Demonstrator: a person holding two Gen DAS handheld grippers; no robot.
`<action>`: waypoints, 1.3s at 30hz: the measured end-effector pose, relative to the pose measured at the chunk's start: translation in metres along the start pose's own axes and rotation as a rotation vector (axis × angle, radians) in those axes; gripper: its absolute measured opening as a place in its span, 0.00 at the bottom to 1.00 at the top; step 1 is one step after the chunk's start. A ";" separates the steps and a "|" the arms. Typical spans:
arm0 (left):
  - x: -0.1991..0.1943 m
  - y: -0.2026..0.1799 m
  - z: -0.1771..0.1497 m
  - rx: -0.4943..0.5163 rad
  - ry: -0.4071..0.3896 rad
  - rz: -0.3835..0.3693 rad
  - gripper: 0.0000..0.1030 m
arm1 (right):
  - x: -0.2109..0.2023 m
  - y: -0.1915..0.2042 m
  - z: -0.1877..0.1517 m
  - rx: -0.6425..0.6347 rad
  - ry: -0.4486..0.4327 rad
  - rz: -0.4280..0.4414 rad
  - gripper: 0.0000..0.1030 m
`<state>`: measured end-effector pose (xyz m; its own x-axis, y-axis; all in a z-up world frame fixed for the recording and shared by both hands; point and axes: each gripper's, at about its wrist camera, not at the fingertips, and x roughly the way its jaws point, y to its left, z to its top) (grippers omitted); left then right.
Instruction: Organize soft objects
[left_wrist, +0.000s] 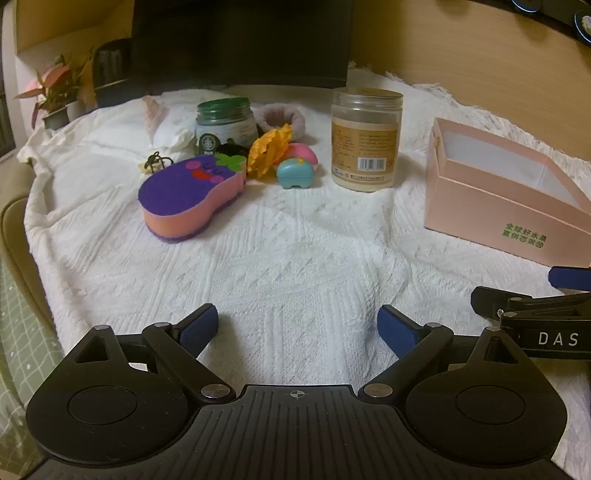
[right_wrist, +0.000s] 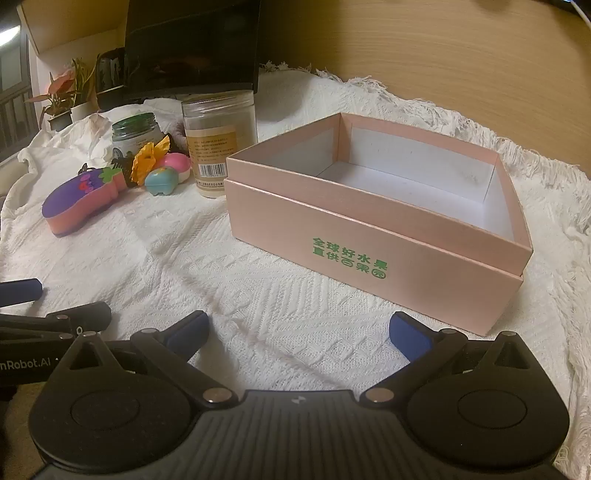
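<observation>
Both the left tool (left_wrist: 297, 326) and right tool (right_wrist: 299, 332) gape wide, holding nothing; eggplant sponge (left_wrist: 184, 195) upper left, pink box (right_wrist: 373, 229) centre.

Purple eggplant sponge (left_wrist: 192, 195) (orange sides), pink box (right_wrist: 373, 236).

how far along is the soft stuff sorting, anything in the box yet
Nothing looks done: the pink box is empty. Nothing is in hand either; the left gripper and right gripper are both open above the white cloth. Still left: the eggplant sponge, yellow flower, blue squishy and pink scrunchie.
</observation>
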<state>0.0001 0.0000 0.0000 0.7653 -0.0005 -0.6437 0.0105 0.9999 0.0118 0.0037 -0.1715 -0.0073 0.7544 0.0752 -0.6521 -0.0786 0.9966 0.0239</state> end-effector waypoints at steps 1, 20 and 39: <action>0.000 0.000 0.000 -0.003 -0.002 -0.002 0.94 | 0.000 0.000 0.000 0.001 -0.002 0.001 1.00; 0.000 0.000 0.000 0.000 -0.007 0.000 0.95 | 0.000 0.000 0.000 -0.003 0.000 -0.003 1.00; 0.003 0.000 0.003 0.001 -0.010 0.000 0.95 | 0.000 0.000 0.000 -0.004 0.000 -0.003 1.00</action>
<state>0.0045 -0.0001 0.0007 0.7719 -0.0003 -0.6357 0.0108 0.9999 0.0126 0.0042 -0.1712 -0.0075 0.7547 0.0720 -0.6521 -0.0786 0.9967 0.0191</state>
